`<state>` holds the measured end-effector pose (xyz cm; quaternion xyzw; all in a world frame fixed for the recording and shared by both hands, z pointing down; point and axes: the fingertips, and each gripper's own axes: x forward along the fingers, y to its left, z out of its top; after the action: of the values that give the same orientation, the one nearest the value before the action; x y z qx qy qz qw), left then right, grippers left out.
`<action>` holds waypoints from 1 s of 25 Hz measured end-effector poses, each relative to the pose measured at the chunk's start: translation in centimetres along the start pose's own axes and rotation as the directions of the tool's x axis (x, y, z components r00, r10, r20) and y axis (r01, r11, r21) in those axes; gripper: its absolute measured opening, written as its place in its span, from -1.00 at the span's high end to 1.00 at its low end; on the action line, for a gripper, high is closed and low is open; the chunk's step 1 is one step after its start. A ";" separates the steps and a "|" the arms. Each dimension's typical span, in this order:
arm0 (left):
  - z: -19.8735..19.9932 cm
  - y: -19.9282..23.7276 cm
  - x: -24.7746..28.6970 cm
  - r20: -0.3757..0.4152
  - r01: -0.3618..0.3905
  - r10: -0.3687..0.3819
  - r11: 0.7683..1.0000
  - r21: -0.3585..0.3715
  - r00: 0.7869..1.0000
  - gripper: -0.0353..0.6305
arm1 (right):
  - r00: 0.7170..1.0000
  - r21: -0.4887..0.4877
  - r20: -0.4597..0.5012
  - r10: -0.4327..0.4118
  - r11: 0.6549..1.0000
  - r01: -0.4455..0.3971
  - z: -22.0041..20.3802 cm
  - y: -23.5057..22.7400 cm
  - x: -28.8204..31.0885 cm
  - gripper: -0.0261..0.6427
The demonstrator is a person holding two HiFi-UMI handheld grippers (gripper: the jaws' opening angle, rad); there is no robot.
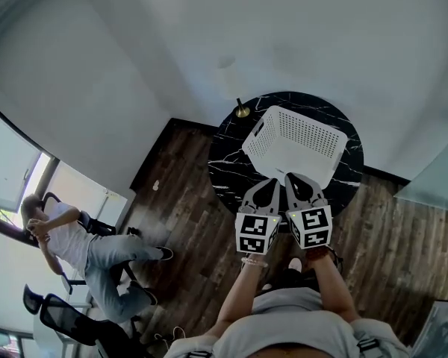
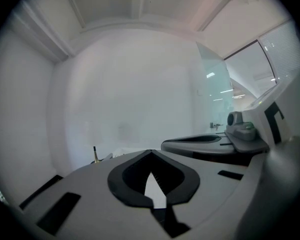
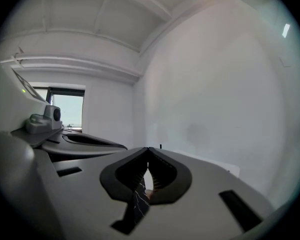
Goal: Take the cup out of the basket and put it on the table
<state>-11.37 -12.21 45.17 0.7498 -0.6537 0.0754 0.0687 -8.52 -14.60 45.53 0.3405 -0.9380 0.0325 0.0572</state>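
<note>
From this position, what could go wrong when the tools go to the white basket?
1. The left tool and the right tool are both shut, tips together, holding nothing. If they come down like this, they may push the basket instead of gripping.
2. No view shows the basket's inside or a cup, so reaching in would be blind.
3. A small brass object stands at the table rim near the basket; a shoved basket might knock it off.
</note>
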 end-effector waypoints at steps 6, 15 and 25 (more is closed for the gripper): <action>0.6 0.5 1.2 0.001 -0.060 0.060 0.998 -0.002 0.998 0.88 | 0.998 -0.002 0.003 0.070 0.998 -0.070 0.2 -0.7 1.8 0.90; 0.1 1.7 3.1 -0.029 -0.093 0.093 0.996 0.006 0.995 0.88 | 0.997 -0.002 -0.016 0.075 0.997 -0.075 -0.2 -2.4 2.7 0.90; 1.1 0.4 9.2 -0.026 0.056 -0.055 0.998 0.020 0.998 0.88 | 0.998 0.010 -0.017 -0.063 0.998 0.063 -0.2 -7.7 4.4 0.90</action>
<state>-10.47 -21.36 45.90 0.7672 -0.6310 0.0897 0.0714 -6.89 -23.29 46.45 0.3700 -0.9260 0.0383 0.0642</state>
